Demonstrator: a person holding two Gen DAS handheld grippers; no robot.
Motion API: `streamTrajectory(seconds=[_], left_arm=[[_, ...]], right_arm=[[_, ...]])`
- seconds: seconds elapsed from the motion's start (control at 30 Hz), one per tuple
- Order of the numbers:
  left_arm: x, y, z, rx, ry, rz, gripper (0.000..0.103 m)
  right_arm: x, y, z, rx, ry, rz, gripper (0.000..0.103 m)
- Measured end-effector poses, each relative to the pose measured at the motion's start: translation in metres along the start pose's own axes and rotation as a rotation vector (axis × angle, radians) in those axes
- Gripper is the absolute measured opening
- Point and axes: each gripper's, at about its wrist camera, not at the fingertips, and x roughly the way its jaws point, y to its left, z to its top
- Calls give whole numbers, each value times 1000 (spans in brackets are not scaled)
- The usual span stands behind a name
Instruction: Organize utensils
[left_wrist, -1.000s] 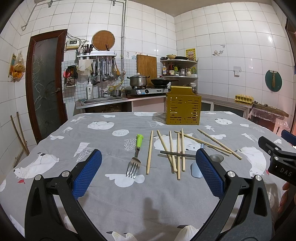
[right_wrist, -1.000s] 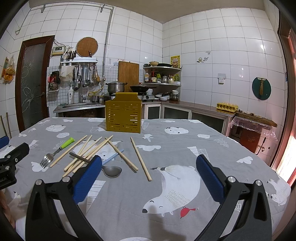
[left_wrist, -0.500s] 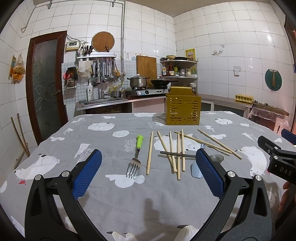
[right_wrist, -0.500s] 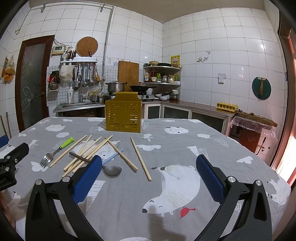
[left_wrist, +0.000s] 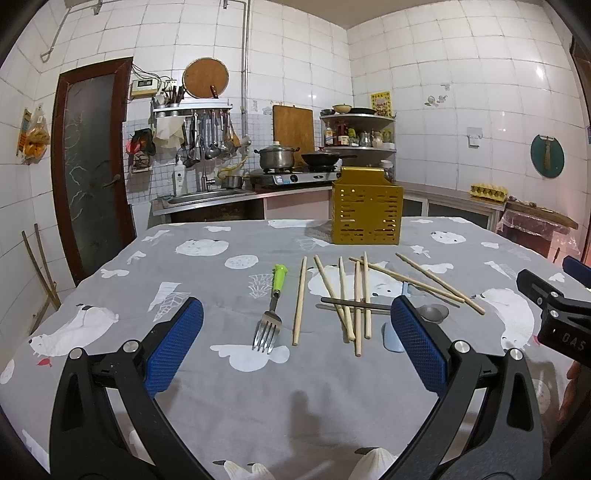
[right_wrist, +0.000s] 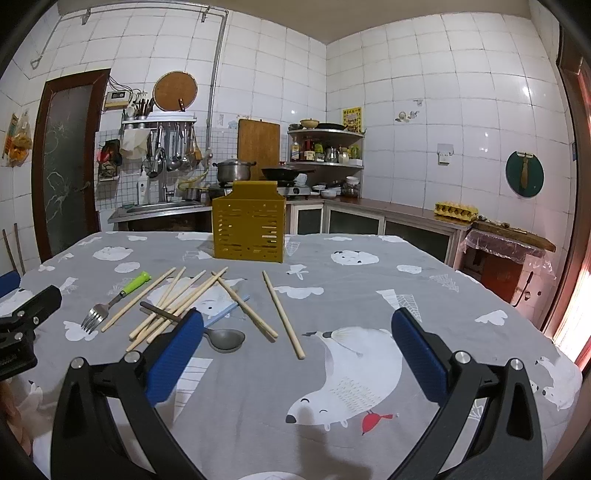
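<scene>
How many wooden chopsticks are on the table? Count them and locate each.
7. One chopstick lies alone beside the fork; four overlap in a cluster across the spoon handle; two slant off at the right. None seems hidden.

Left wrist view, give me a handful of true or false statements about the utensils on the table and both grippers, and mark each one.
1. The fork has a green handle. True.
2. The chopsticks stand inside the yellow holder. False: they lie scattered on the tablecloth.
3. The left gripper is open and holds nothing. True.
4. The right gripper is shut on the spoon. False: it is open, and the spoon lies on the cloth.
</scene>
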Motion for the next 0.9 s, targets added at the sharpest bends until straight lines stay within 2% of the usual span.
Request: streamTrajectory(seconds=[0.07, 0.13, 0.33, 0.43, 0.6, 0.73, 0.9], left_arm=[[1, -1, 2, 3, 14, -5, 98], [3, 1, 7, 6, 16, -4, 98], [29, 19, 41, -39, 27, -46, 98], [54, 20, 62, -4, 46, -60, 98], [99, 26, 88, 2, 78, -77, 98], [131, 30, 99, 1, 96, -78, 98], [182, 41, 101, -3, 198, -65, 98]], right_arm=[[5, 1, 0, -1, 40, 7, 99], [9, 3, 0, -7, 64, 53, 99], [18, 12, 22, -76, 12, 36, 99], [31, 12, 37, -80, 20, 98, 99], [78, 15, 60, -101, 103, 98, 99], [122, 8, 71, -35, 179, 151, 99], [188, 6, 74, 17, 285, 137, 98]])
